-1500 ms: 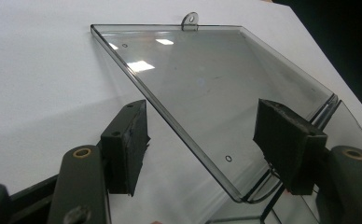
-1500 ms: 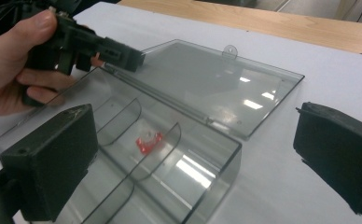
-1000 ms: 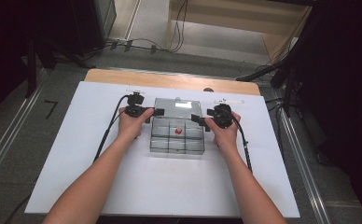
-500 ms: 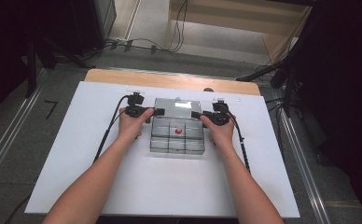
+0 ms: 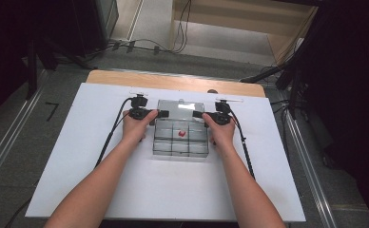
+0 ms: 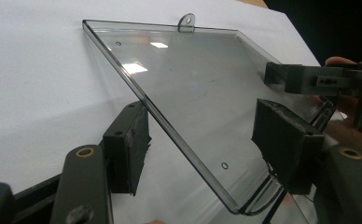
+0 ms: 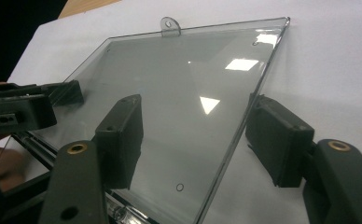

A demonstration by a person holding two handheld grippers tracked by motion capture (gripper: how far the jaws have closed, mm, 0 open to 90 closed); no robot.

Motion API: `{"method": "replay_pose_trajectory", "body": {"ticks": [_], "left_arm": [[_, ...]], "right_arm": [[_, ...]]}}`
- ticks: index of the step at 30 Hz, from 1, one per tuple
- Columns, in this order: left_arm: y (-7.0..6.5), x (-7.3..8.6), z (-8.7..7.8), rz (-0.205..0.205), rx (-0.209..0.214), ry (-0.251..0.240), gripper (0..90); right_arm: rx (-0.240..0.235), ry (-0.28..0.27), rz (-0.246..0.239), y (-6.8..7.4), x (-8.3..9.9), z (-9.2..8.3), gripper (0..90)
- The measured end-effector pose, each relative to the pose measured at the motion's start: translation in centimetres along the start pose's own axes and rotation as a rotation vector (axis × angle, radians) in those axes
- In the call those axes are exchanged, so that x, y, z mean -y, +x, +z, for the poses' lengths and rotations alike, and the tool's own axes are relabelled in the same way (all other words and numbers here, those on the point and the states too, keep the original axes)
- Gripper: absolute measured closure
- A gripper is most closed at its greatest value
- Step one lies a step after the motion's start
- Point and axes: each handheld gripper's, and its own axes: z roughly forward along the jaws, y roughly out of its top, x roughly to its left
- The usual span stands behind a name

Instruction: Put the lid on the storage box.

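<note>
I look down on a white surface (image 5: 78, 156) from above. A clear plastic compartment box (image 5: 180, 142) sits near the middle of it, a little toward the far edge. Its transparent hinged lid (image 5: 180, 108) lies open, tipped back toward the far edge. A small red object (image 5: 181, 135) rests in a middle compartment of the box; I cannot tell what it is.

My left tool (image 5: 161, 114) reaches in from the left side of the box, held in the left hand (image 5: 136, 127). My right tool (image 5: 198, 114) reaches in from the right side, held in the right hand (image 5: 220, 132). Both meet the lid at its side edges, close to the hinge.

In the left gripper view, the lid's edge (image 6: 179, 135) runs diagonally between the two black pads (image 6: 131, 140) of the left tool (image 6: 207, 144). The jaws stand apart on either side of the lid, and I see a gap at each pad.

In the right gripper view, the right tool (image 7: 198, 135) straddles the lid's opposite edge (image 7: 249, 121). Its jaws have just been closing with the lid between them. One pad (image 7: 123, 135) sits over the clear panel, the other (image 7: 277, 140) outside the edge. They are still apart, not pressing on the plastic.
</note>
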Motion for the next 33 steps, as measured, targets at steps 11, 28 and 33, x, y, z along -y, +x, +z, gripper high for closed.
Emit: {"method": "replay_pose_trajectory", "body": {"ticks": [11,28,33], "left_arm": [[-0.6,-0.1,0.0,0.013,0.002,-0.029,42.5],[-2.4,-0.7,-2.1,0.222,-0.030,-0.089,60.0],[-2.6,-0.5,-2.4,0.234,-0.025,-0.099,62.3]], "right_arm": [[-0.047,-0.016,0.002,0.0,-0.1,-0.4,44.2],[-0.025,-0.136,-0.243,1.5,0.0,-3.2,59.3],[-0.031,-0.164,-0.271,1.6,0.5,-3.5,61.0]]}}
